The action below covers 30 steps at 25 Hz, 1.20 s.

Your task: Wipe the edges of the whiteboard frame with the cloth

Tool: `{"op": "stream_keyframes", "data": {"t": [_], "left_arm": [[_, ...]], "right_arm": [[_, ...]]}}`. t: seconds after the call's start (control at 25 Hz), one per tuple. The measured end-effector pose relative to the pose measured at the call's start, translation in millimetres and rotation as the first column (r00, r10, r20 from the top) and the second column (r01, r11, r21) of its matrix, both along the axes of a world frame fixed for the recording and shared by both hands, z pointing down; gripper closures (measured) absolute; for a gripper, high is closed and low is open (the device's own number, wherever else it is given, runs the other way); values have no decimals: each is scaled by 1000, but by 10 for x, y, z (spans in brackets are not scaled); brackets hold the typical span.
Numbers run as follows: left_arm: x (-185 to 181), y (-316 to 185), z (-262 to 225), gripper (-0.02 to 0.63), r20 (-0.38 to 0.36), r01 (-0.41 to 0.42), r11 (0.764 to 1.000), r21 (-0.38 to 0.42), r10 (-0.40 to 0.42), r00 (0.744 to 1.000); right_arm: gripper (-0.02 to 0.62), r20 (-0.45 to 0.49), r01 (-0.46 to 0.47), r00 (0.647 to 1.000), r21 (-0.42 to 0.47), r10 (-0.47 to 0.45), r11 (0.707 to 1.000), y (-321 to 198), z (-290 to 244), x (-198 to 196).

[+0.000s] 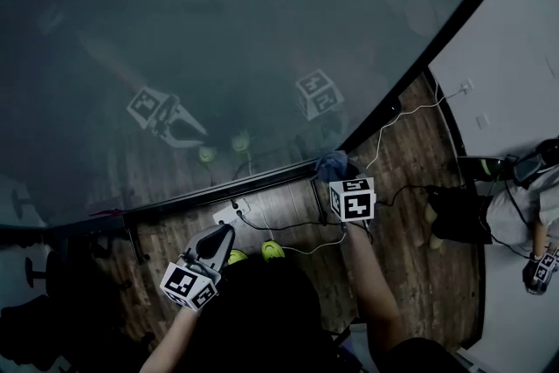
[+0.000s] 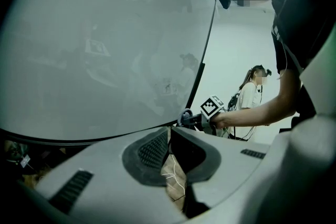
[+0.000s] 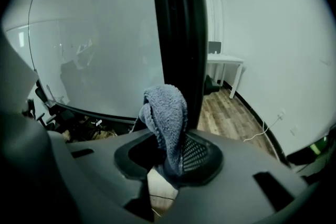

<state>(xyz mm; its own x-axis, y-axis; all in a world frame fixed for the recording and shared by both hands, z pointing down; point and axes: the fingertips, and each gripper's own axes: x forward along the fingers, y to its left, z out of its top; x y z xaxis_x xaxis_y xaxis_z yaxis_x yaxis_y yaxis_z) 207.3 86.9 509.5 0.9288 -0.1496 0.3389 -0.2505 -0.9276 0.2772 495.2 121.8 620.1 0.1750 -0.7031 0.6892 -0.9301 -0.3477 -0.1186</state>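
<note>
Step in hand, as judged: wiping the whiteboard frame [image 1: 218,194] at its lower corner, about 4 o'clock on the board in the head view. To do it well, keep the cloth [image 3: 166,118] bearing on the black rail, follow it in one steady stroke, wrap round the corner and stay off the board face [image 1: 262,31]. The right tongs [image 3: 172,159] pinch the cloth, which appears to touch the frame. The left tongs [image 2: 169,136] are pressed together and empty, low at 7 o'clock, apart from the frame.
</note>
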Motion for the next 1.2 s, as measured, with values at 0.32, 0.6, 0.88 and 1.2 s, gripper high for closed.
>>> {"op": "stream_keyframes", "data": {"t": [0.32, 0.6, 0.88, 1.2], "left_arm": [[-33, 9, -7, 578, 2, 15, 1000, -5, -15, 1000], [-58, 19, 14, 578, -6, 14, 1000, -19, -14, 1000], [-130, -11, -2, 578, -8, 44, 999, -24, -44, 999], [-533, -246, 54, 578, -14, 126, 991, -38, -127, 992]], "right_arm": [[509, 60, -72, 996, 144, 64, 987, 60, -191, 12], [518, 79, -77, 994, 108, 69, 991, -15, -160, 12], [522, 40, -55, 998, 54, 53, 997, -77, -160, 33], [523, -107, 51, 993, -40, -55, 998, -264, -130, -284]]}}
